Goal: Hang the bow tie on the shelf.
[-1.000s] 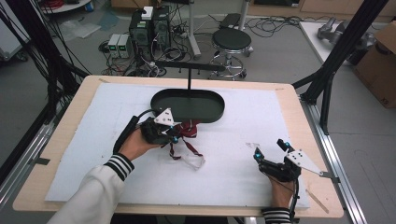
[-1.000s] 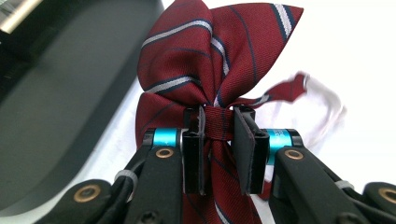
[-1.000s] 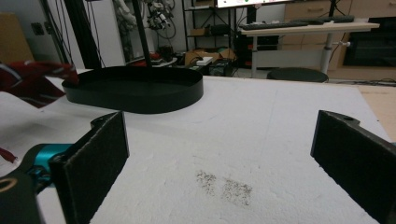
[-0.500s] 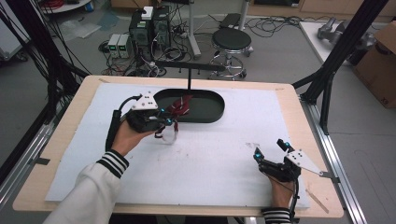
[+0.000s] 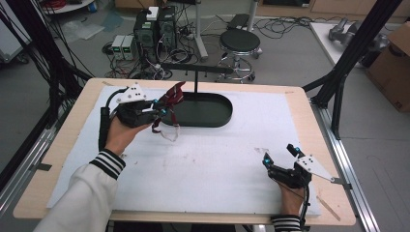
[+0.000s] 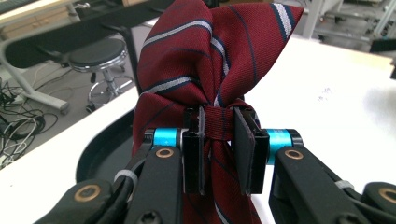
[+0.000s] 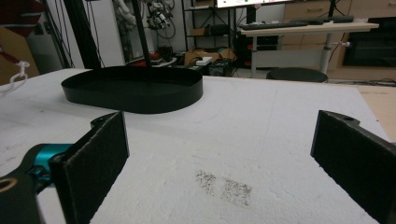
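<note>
Tie [image 6: 205, 70]: woven dark red cloth with thin white and navy stripes, bunched into folds, lifted off the worktop above the left rim of the tray, toward the far left of the worktop.
Tie knot band: pinched between the two black jaws of the left gripper [image 6: 219, 140], seen in the left gripper view; loose end hanging down below the jaws.
White tag [image 5: 170, 134]: pale scrap hanging under the tie in the high view, just above the mat.
Left gripper body [image 5: 138, 112]: black with blue collars at the jaw roots and a grey three-cornered plate on top; held in the left hand [image 5: 121, 135], striped cuff at the wrist.
Right gripper [image 5: 282, 153]: jaws spread wide with nothing between them, flat foam-like pads facing each other; resting near the near right corner of the worktop, on the mat.
Tray [image 5: 212, 116]: shallow black oval with a low upright wall, at the far middle of the worktop; a thin black post [image 5: 196, 86] with a crossbar rising behind it.
Mat [image 5: 217, 164]: white, rough, grainy sheet over the wooden worktop [image 5: 300, 96]; a small dark speckled smudge [image 7: 224, 184] ahead of the right jaws.
Change from earlier: tie and left gripper raised higher and shifted toward the tray's left end; right gripper in the same spot.
</note>
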Demonstrator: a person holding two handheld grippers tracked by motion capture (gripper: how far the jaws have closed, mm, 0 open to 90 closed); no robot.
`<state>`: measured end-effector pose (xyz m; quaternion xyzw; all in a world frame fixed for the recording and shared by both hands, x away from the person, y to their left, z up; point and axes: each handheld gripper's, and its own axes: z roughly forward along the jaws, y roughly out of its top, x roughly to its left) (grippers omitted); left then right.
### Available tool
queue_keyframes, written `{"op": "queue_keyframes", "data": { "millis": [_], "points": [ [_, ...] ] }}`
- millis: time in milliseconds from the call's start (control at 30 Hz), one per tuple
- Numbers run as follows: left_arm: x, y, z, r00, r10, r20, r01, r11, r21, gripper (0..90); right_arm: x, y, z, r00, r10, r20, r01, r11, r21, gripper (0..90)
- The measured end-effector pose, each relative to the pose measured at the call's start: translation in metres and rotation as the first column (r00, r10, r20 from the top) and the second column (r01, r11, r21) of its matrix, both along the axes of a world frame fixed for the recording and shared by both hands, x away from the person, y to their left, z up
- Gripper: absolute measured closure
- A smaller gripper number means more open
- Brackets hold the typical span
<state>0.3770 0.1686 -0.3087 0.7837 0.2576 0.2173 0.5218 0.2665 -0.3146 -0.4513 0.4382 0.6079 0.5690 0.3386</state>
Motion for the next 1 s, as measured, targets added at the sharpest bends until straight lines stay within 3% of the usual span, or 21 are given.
{"op": "queue_keyframes", "data": {
  "millis": [333, 1000],
  "points": [
    [0.022, 0.009, 0.015, 0.9972, 0.071, 0.021, -0.070, 0.9965, -0.044, 74.4, 0.000, 0.000, 0.000, 1.0000, 0.002, 0.000, -0.002, 1.0000, 0.002, 3.1],
    [0.060, 0.011, 0.033, 0.9909, 0.124, 0.054, -0.121, 0.9908, -0.061, 74.4, -0.001, 0.000, 0.000, 1.0000, 0.001, 0.004, -0.001, 1.0000, 0.000, 3.1]
  ]
}}
